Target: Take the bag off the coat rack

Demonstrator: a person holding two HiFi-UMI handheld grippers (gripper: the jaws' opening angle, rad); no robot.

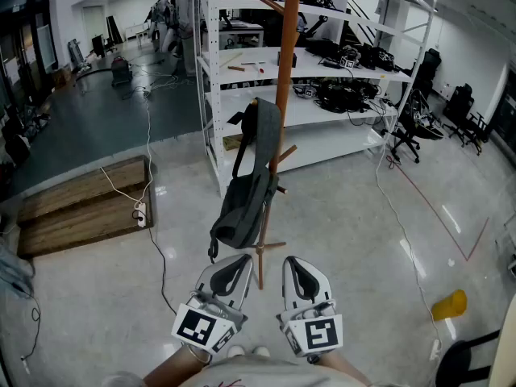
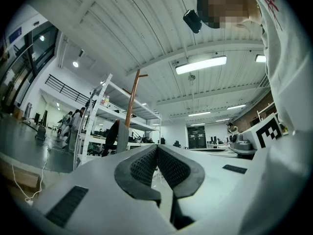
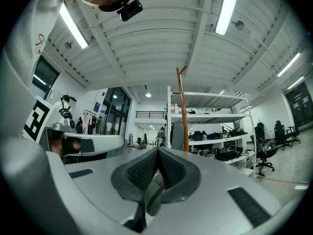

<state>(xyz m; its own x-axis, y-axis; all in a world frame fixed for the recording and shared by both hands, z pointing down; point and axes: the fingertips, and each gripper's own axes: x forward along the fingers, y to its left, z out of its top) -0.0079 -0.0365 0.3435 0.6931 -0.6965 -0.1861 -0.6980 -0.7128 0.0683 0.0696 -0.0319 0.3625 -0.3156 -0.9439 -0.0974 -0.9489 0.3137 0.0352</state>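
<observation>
Open floor point(image 1: 343, 228) before rack point(image 1: 285, 63), shelving point(image 1: 322, 119) seemingly close behind

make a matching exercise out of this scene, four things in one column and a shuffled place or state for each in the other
Things
1. bag
2. yellow object
3. power strip
4. left gripper

Places or states
A. lying beside the wooden platform, at the left of the head view
B. hanging from the coat rack
C. jaws shut, nothing between them
D. alone at the far right of the head view

Pairs: 1-B, 2-D, 3-A, 4-C
</observation>
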